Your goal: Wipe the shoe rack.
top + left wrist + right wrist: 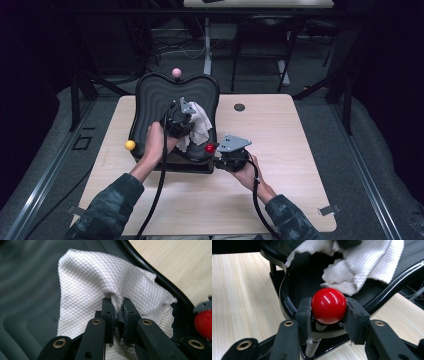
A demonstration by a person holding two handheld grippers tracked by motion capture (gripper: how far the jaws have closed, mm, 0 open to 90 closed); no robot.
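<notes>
A black ribbed, heart-shaped tray (155, 95) stands on the wooden table (280, 130), with knobs at its corners: pink (176, 73) at the back, yellow (130, 145) at the left, red (209, 148) at the front right. My left gripper (189, 125) hangs over the tray, shut on a bunched white cloth (199, 125). In the left gripper view the cloth (100, 285) fans out from between the fingertips (108, 312). My right gripper (216, 156) sits at the tray's front right corner. Its pads press both sides of the red knob (329, 305).
A round dark grommet (239, 107) is set in the tabletop behind the right hand. Bare wood lies to the right and in front of the tray. Black frame legs and cables stand beyond the table's far edge. Cables trail from both grippers toward the near edge.
</notes>
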